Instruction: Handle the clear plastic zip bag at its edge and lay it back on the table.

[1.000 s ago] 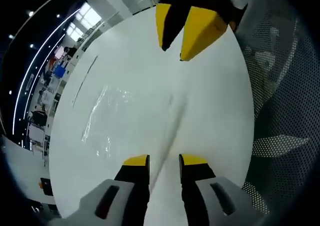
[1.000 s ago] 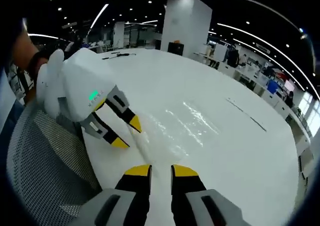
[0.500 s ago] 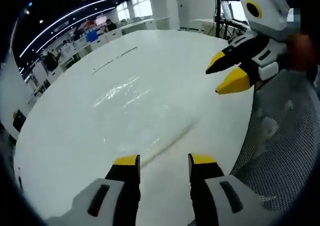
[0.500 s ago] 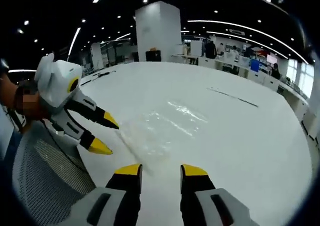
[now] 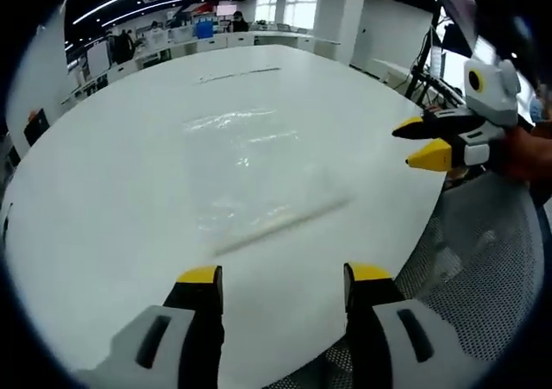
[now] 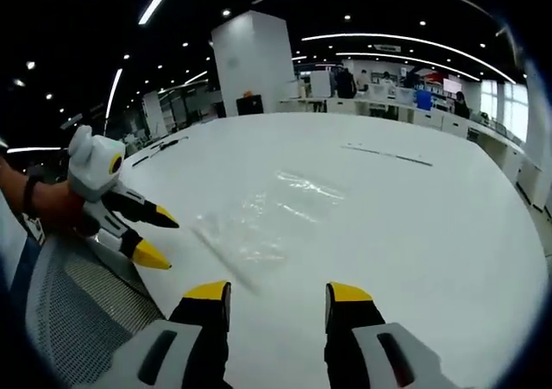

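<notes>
The bag (image 5: 246, 169) lies flat on the table (image 5: 103, 208), its zip edge toward the near edge where both grippers hover. The left gripper (image 5: 283, 277) and right gripper (image 6: 276, 290) are both spread wide, holding nothing and clear of the bag. The risk I see is small: the film is thin and light, so a jaw brushing the zip edge could drag it toward the table's edge.

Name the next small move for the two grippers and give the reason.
Probably ease both away and stop. The clear plastic zip bag already lies flat on the white table, and the left gripper and right gripper are both open, clear of its zip edge.
</notes>
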{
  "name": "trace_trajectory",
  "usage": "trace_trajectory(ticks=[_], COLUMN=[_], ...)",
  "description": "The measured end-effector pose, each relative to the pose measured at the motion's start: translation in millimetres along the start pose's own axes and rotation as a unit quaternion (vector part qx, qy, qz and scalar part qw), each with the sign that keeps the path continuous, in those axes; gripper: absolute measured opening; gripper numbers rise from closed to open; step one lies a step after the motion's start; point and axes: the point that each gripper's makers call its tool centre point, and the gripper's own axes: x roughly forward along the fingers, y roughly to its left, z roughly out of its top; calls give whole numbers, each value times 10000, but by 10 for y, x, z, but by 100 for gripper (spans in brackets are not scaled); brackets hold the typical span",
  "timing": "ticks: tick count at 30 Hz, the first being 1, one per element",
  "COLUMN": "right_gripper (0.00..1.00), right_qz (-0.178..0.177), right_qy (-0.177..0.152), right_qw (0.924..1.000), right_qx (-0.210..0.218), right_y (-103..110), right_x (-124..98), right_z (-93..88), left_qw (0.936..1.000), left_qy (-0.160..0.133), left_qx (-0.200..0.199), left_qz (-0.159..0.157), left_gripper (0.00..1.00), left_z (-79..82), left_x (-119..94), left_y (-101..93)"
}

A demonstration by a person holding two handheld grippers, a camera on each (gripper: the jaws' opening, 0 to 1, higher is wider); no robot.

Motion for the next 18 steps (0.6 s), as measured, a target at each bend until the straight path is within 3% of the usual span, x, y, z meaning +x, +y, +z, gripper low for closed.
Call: trace_trajectory(ticks=[6,18], right_gripper=[50,59], right_qz=[0,106], right_qy=[-69,-6], right_qw=[10000,9999], right_qx=[-41,-47], right_y=[-5,66], right_x=[-4,-23], right_z=[54,-17], left_qw=[9993,9987], left_qy=[-250,-344], left_qx=[-255,-189], left_qz=[-100,-338], left_gripper=[59,59], left_z=[154,151], left_x=[-104,-57], left_y=[-61,-125])
